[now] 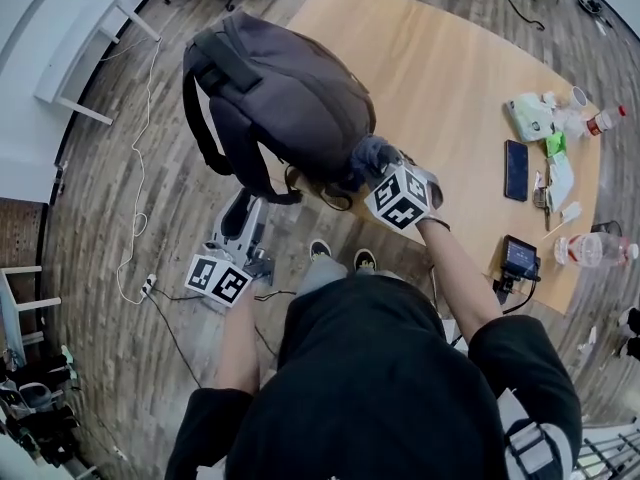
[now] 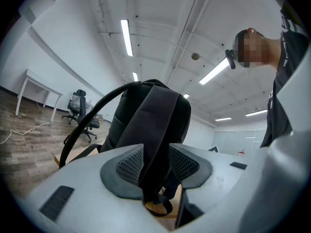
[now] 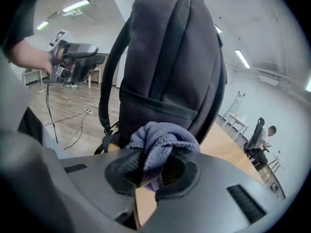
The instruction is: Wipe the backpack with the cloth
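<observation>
One worktop [image 1: 440,68] is bearing the backpack [image 1: 290,98], standing upright at its near edge. The left claw [image 2: 156,168] is clamping the backpack's strap [image 2: 158,125]; the right claw [image 3: 153,171] is clenching the bunched cloth [image 3: 163,140], pressing against the backpack's lower part.

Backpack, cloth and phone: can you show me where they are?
backpack [image 1: 290,98], head view, on its dark main body.
cloth [image 3: 163,139], right gripper view, on the bunched fold at its top.
phone [image 1: 516,170], head view, middle of its dark face.
</observation>
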A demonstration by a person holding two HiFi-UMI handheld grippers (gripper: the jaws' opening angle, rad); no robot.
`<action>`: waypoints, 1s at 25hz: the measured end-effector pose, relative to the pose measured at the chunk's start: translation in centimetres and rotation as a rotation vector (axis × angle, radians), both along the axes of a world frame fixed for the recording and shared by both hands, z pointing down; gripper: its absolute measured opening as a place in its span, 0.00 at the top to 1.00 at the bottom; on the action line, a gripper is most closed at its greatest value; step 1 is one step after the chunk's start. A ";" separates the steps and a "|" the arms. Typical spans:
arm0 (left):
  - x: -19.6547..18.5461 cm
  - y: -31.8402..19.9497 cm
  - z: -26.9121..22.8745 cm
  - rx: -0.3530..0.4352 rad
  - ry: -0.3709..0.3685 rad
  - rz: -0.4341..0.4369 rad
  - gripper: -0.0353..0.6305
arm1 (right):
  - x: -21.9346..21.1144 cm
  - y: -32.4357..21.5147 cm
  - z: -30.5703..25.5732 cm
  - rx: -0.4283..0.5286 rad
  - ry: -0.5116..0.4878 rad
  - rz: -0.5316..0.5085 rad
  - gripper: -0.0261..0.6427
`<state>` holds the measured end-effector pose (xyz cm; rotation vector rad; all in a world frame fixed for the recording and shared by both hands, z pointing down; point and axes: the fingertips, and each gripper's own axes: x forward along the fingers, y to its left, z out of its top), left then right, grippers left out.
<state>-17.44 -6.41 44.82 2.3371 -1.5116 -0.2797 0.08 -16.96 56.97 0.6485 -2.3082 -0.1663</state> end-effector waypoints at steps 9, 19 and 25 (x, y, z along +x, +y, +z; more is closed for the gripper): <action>-0.7 0.2 -0.2 0.002 -0.001 -0.015 0.68 | -2.0 0.5 -12.0 0.161 -0.209 0.032 0.89; -1.0 0.6 -0.2 0.010 0.010 -0.026 0.68 | -3.6 1.0 -23.9 0.295 -0.373 -0.009 0.89; -1.2 0.8 -0.2 0.009 0.012 -0.040 0.68 | -8.9 3.0 -28.3 0.359 -0.319 -0.188 0.89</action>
